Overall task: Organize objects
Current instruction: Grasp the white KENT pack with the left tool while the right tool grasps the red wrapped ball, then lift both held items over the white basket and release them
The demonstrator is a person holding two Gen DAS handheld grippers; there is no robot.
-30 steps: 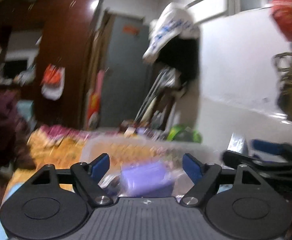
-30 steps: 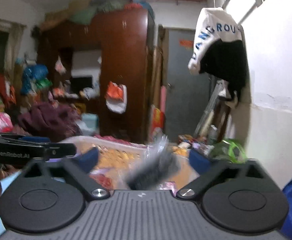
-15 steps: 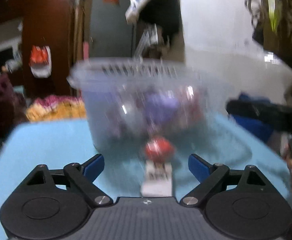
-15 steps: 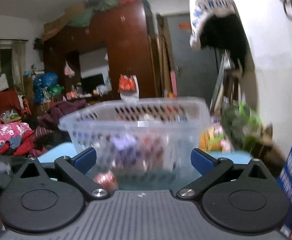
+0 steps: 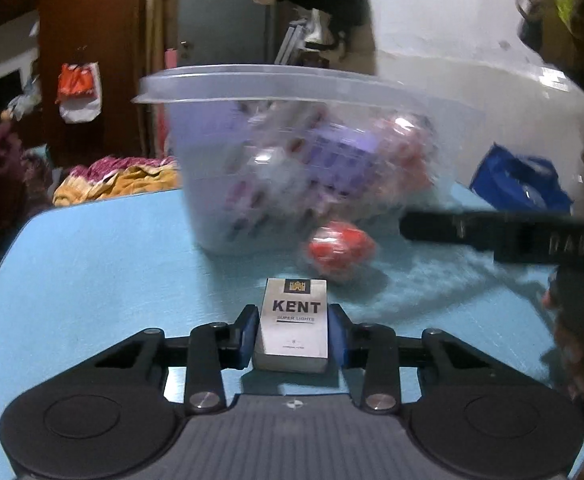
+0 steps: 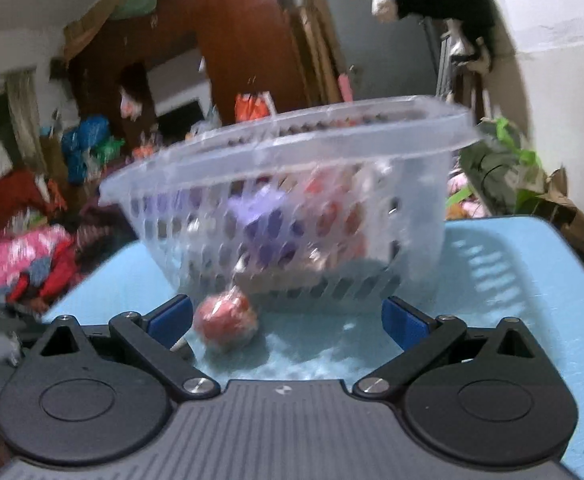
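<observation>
Left wrist view: left tool (image 5: 291, 334) has its blue pads (image 5: 245, 335) pressed against both long sides of a white-and-grey cigarette pack (image 5: 292, 326) lying flat on the blue desk (image 5: 92, 272), so it is clamped narrow on the pack. Pack sits in front of the clear perforated basket (image 5: 292, 80), on the camera side of it, with a round red wrapped thing (image 5: 339, 250) between pack and basket, just off the basket's foot. Basket already holds a purple packet and red items, blurred, cannot tell more. Pack should be light, a stiff cardboard shell but crushable if squeezed hard, smooth sides so some slip risk; the grip across the narrow width near the lower half looks right, and the printed face stays up. Right wrist view: right tool (image 6: 290, 320) stands wide with nothing between its pads; the red wrapped thing (image 6: 226, 322) lies just inside its left pad, in front of the basket (image 6: 292, 140), not touched as far as I can tell. That red thing looks foil or film wrapped, so probably light, crinkly and slippery, and round, so likely to roll; best taken across its middle with the pads centred. Right tool also shows as a dark bar (image 5: 491, 236) to the right of the basket in the left view. Likely next: both items go over the basket rim.
</observation>
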